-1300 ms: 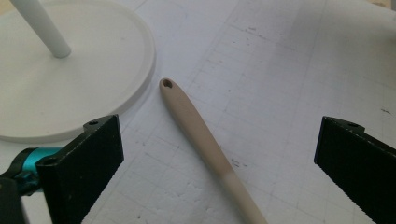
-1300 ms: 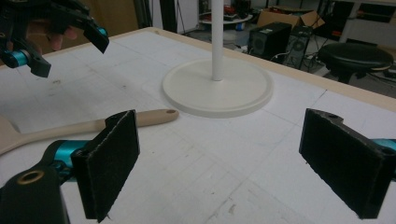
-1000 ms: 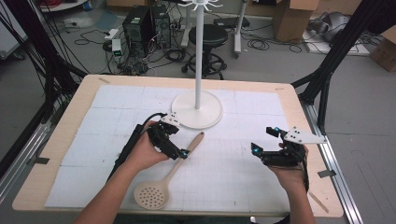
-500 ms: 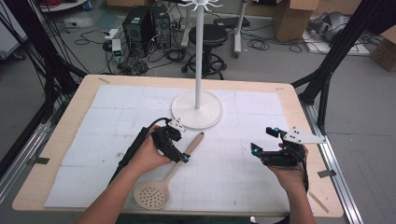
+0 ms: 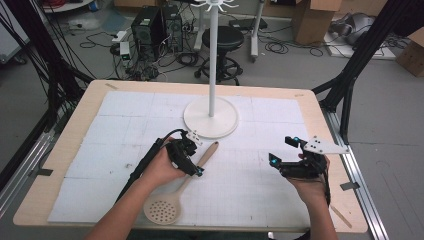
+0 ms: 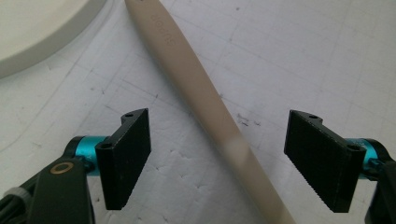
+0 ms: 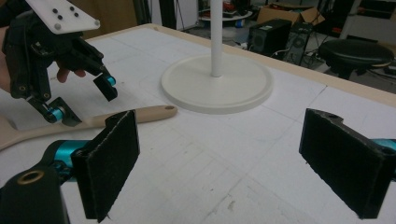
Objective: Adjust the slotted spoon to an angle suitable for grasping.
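beige slotted spoon [image 5: 181,186] lies flat, handle toward white stand [image 5: 210,117].

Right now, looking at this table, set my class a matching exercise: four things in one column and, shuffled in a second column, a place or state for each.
Column A
1. slotted spoon
2. left gripper
3. right gripper
4. stand base

Column B
a. open, over bare mat with nothing between its jaws
b. round and white, carrying an upright pole
c. lying flat, handle end pointing toward the stand
d. open, jaws on either side of the beige handle

Pairs: 1-c, 2-d, 3-a, 4-b
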### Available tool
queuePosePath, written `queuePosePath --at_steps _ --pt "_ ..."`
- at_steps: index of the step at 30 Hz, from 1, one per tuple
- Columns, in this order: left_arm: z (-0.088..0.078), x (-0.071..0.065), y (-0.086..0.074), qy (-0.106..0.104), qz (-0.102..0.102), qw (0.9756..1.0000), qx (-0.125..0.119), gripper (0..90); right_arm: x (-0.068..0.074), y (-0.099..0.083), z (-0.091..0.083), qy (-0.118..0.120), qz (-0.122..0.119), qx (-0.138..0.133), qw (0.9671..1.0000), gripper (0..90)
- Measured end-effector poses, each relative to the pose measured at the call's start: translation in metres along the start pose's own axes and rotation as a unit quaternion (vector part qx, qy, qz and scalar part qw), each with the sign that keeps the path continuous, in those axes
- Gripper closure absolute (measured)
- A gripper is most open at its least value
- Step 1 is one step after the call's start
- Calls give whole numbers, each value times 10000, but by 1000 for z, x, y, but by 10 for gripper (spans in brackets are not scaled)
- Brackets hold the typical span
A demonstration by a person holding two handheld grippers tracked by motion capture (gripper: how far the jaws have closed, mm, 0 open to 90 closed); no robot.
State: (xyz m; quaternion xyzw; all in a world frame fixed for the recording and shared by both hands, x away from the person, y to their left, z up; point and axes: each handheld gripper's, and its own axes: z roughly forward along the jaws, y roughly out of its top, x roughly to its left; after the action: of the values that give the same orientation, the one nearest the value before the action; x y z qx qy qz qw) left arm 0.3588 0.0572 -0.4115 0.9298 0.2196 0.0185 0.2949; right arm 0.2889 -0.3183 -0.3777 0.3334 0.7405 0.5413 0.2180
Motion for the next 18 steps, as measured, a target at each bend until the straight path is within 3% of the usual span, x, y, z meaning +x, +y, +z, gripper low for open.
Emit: queuePosePath --at_steps 6,9,18 --pt "5 0 0 12 -99 9998 155 279 0 -1 0 9 11 34 10000 110" --pt "9 -1 0 208 -137 9993 279 314 -1 -1 0 6 13 17 10000 110" --pt "14 -8 2 478 -71 9980 415 339 -1 -1 0 1 11 25 10000 110"
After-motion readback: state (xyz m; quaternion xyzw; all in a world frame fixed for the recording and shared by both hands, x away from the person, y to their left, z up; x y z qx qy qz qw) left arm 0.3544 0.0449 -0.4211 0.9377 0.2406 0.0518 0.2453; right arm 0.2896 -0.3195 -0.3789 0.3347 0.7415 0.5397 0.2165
